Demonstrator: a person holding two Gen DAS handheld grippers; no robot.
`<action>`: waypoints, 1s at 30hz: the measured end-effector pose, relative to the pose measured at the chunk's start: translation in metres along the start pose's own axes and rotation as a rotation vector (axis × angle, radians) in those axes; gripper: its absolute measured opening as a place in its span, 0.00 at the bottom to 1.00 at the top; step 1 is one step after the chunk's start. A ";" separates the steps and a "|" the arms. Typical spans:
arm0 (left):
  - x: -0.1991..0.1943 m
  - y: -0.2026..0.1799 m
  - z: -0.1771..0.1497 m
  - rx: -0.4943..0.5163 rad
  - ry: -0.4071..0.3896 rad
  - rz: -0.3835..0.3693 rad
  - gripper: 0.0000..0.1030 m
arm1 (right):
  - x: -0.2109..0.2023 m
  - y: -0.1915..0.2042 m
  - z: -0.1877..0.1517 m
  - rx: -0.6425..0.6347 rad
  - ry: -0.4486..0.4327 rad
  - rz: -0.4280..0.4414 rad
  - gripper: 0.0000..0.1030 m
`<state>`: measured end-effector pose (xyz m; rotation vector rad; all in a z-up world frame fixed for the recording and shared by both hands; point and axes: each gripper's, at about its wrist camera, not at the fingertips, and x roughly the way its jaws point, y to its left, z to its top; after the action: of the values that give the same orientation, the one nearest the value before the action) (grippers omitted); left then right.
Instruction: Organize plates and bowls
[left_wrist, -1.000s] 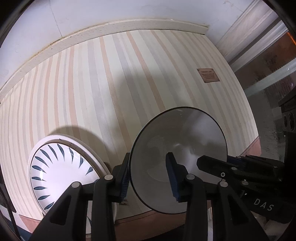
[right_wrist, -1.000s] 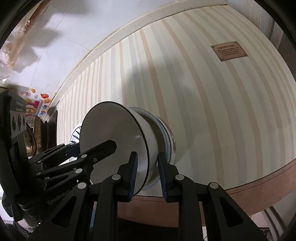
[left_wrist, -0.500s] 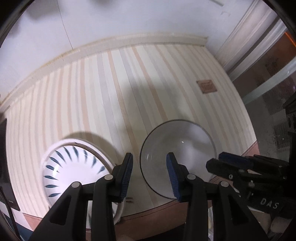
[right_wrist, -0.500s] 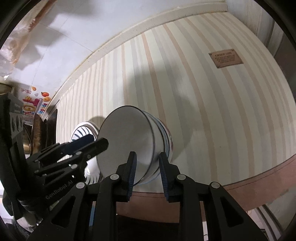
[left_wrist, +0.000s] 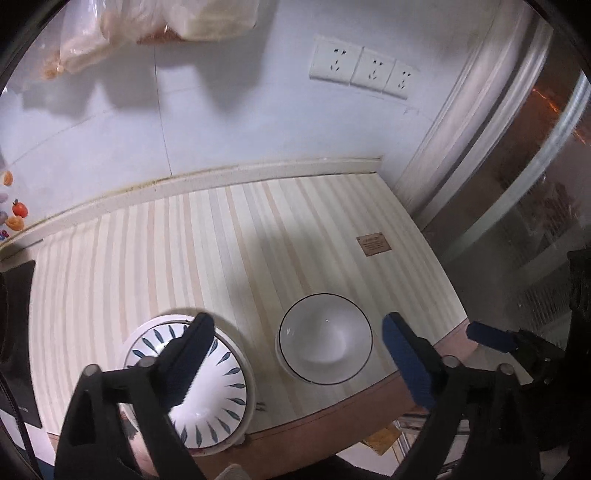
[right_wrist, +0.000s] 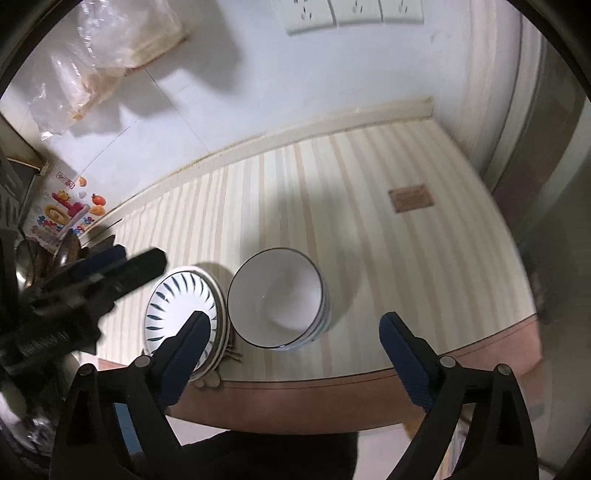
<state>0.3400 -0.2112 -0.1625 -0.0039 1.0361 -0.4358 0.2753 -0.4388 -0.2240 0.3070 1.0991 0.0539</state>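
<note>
A stack of white bowls with dark rims (left_wrist: 325, 345) (right_wrist: 275, 299) stands on the striped table near its front edge. Left of it lies a stack of white plates with a blue leaf pattern (left_wrist: 218, 384) (right_wrist: 177, 306). My left gripper (left_wrist: 297, 363) is open and empty, held above and in front of both stacks. My right gripper (right_wrist: 293, 356) is open and empty, above the table's front edge before the bowls. In the right wrist view the left gripper (right_wrist: 110, 266) shows at the left, blurred.
The striped table (left_wrist: 207, 251) carries a small brown label (left_wrist: 373, 244). A white wall with sockets (left_wrist: 360, 70) and hanging plastic bags (right_wrist: 110, 55) lies behind. A dark appliance (left_wrist: 14, 314) stands at the table's left. A glass door (left_wrist: 517, 184) is at the right.
Both grippers have opened wide, let go of the bowl stack and pulled up and back from the table. The bowls now stand free on the table.
</note>
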 end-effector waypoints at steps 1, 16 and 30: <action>-0.004 -0.001 -0.001 0.006 -0.003 -0.005 0.93 | -0.007 0.002 -0.002 -0.002 -0.012 -0.006 0.94; -0.068 -0.010 -0.016 0.057 -0.003 -0.062 0.94 | -0.099 0.036 -0.034 -0.022 -0.144 -0.129 0.98; -0.013 0.002 -0.016 0.046 0.052 -0.003 0.94 | -0.079 0.012 -0.028 0.020 -0.100 -0.017 0.98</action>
<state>0.3221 -0.2011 -0.1599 0.0470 1.0774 -0.4649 0.2157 -0.4368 -0.1634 0.3150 1.0035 0.0127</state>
